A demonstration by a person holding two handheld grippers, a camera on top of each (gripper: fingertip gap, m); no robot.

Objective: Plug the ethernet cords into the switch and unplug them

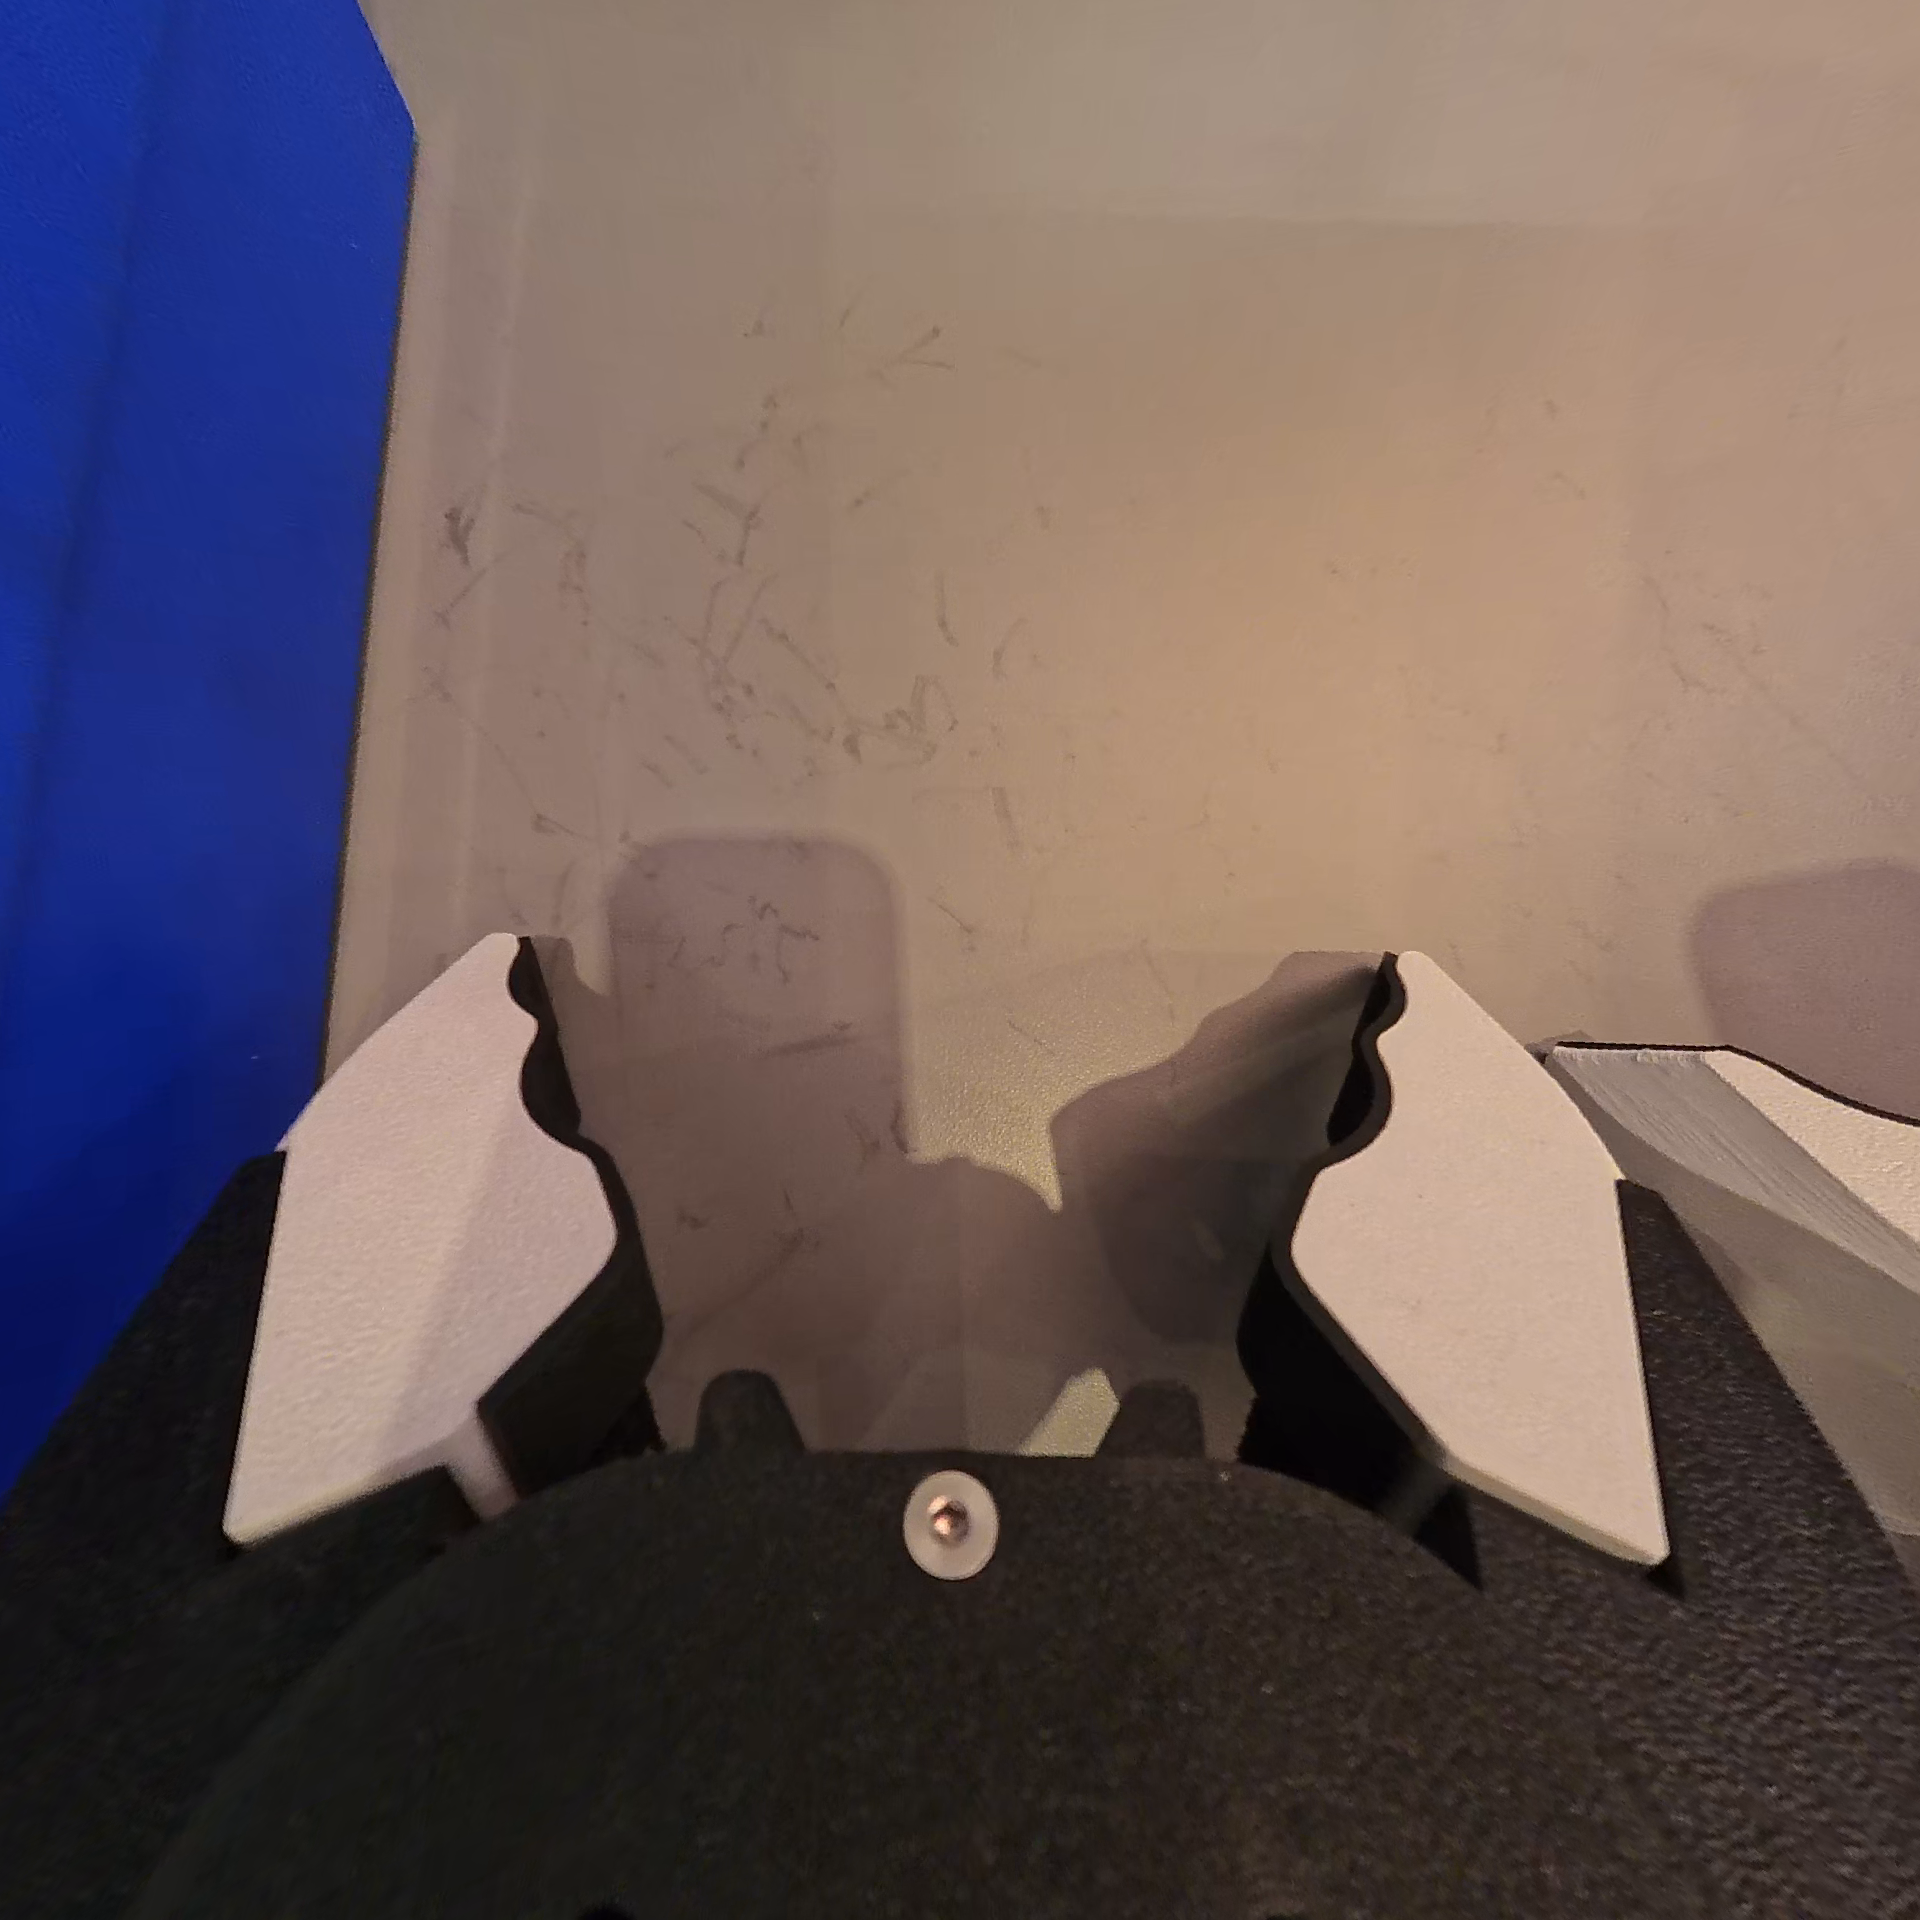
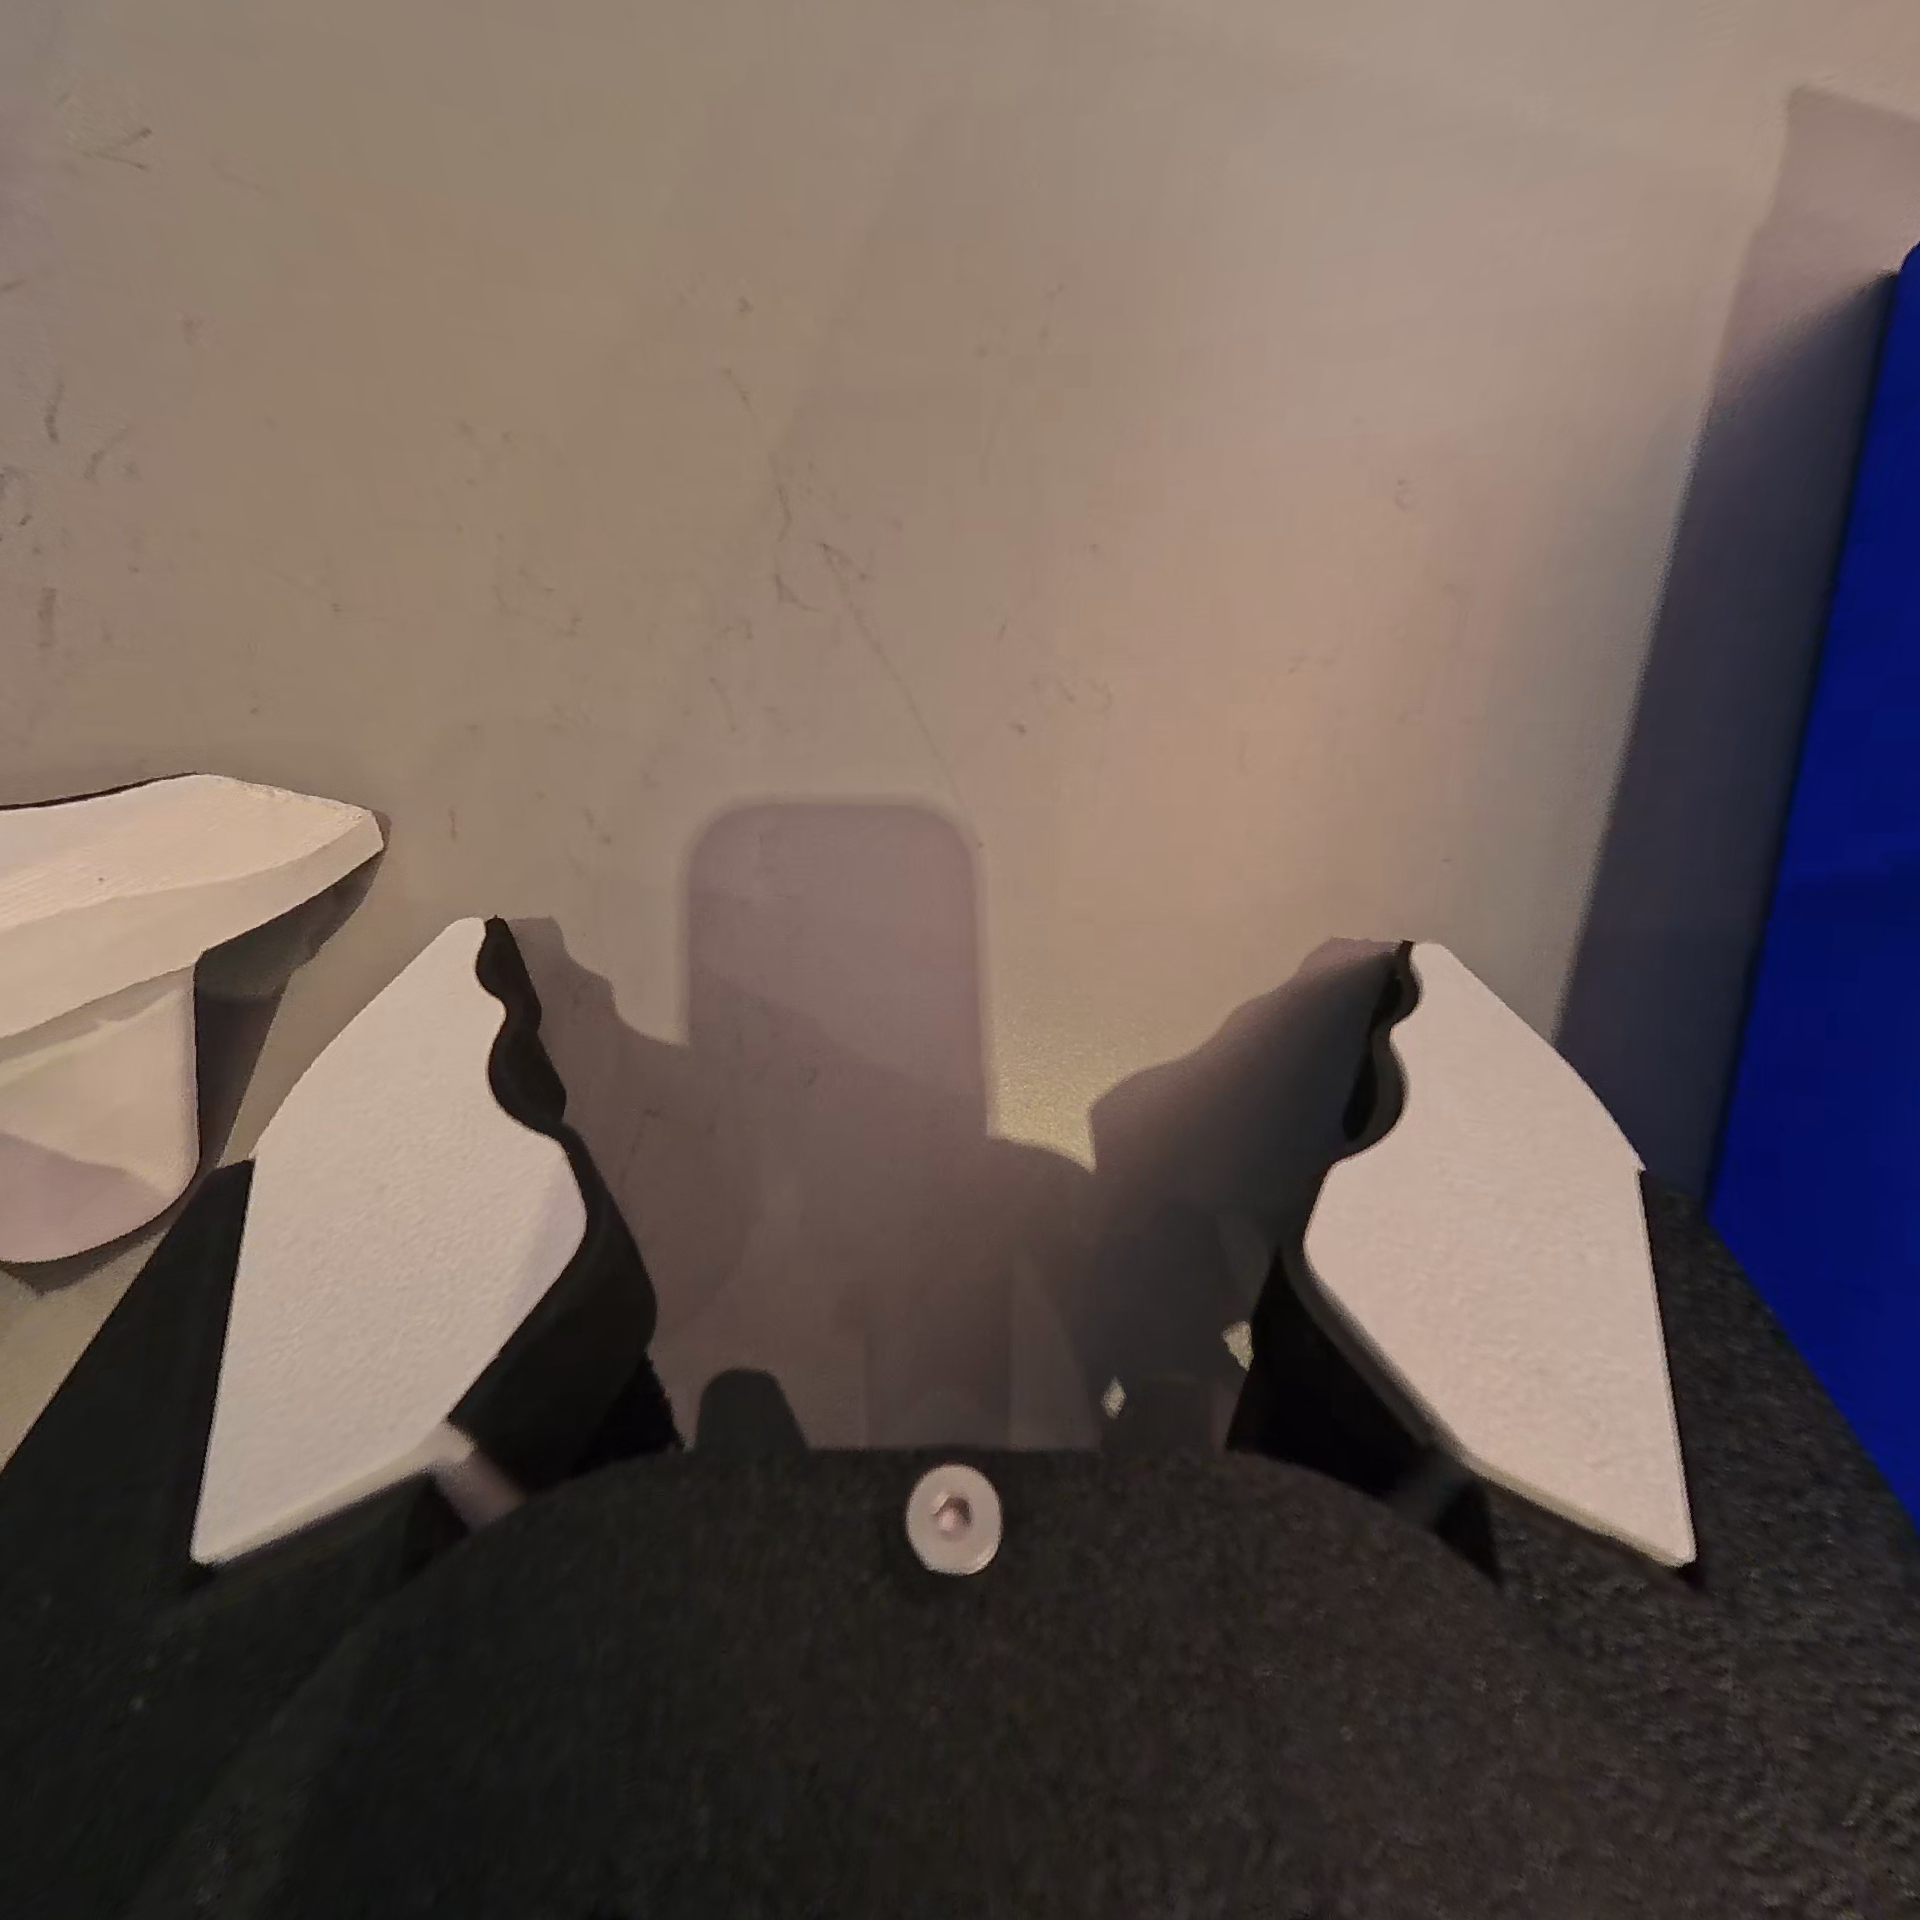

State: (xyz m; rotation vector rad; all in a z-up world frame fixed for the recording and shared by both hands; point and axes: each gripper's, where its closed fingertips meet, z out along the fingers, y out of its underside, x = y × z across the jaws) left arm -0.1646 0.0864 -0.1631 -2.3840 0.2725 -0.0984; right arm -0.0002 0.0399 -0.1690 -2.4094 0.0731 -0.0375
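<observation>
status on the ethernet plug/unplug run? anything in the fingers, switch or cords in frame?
Done: cannot tell, as neither wrist view shows a switch or cords, only a bare scuffed table with blue at its outer edges.
In hand: nothing. The left gripper and right gripper are both wide open, side by side, close above the table.
Left: cannot judge from here.

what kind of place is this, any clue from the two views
Probably an indoor workbench or test station, though little shows. A scuffed, scratched pale tabletop fills both views, with a blue panel at its side edge. No switch or cords are in view; both grippers' jaws are open and bare.
</observation>
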